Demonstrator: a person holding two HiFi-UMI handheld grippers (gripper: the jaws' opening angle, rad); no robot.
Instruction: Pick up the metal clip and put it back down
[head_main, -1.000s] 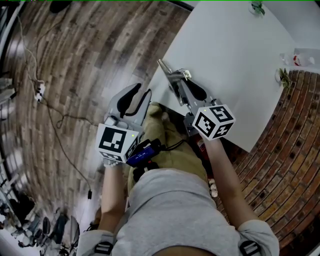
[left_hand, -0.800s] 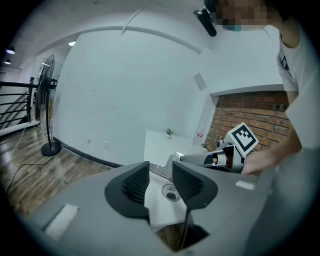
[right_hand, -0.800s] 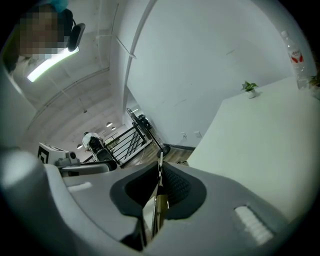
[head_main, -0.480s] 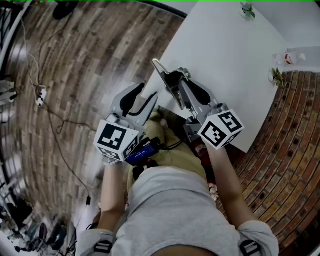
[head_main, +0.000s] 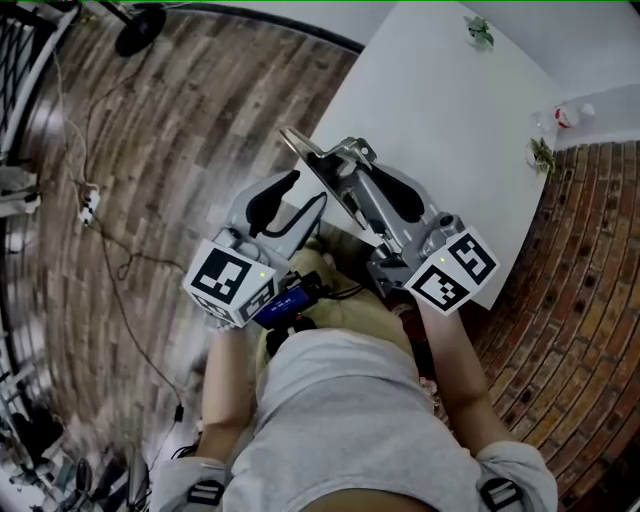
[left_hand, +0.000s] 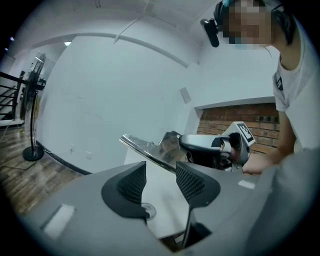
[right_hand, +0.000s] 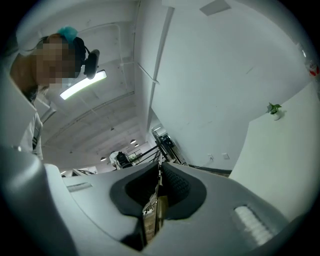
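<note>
Left gripper (head_main: 297, 203) has spread its jaws since a second ago; right gripper (head_main: 352, 178) has swung the metal clip (head_main: 308, 158) leftward.
Left gripper's jaws are opening with nothing between them. Right gripper is clenched on the metal clip, held in the air by the white tabletop's (head_main: 450, 110) near edge, close to the left gripper's tips.

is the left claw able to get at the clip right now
Probably yes. The left claw is opening with nothing between its jaws, and the clip hangs just ahead of it in open air. The right claw is shut on the clip's far end, leaving the near end free.
</note>
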